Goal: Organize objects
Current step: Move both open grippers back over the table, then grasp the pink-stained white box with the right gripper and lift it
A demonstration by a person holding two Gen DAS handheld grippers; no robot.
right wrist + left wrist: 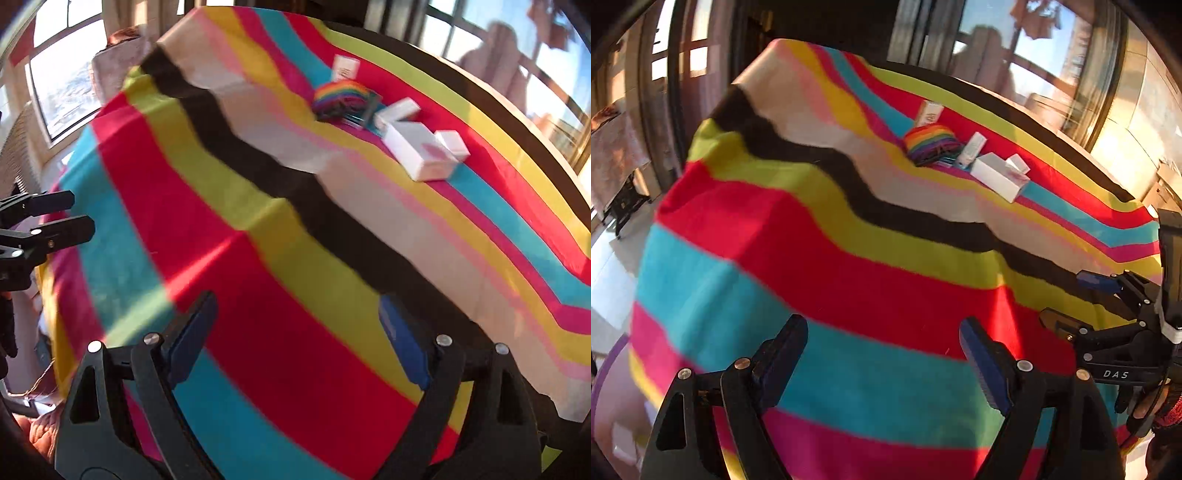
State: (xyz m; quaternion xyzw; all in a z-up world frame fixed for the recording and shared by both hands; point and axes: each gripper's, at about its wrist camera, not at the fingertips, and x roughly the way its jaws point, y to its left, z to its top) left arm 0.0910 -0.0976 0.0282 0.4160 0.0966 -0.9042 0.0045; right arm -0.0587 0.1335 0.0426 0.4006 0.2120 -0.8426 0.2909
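A bright striped cloth covers the table. At its far side lies a cluster: a rainbow pouch, a large white box, a small white box, a long white box and an upright white carton. My left gripper hangs open over the near stripes, nothing between its fingers. My right gripper is open too, empty, beside the left one and well short of the cluster.
The cloth drapes over the table's near and left edges. Windows and a glass door stand behind the table. A chair with a pale cover stands at the far left. A gloved hand holds the right gripper.
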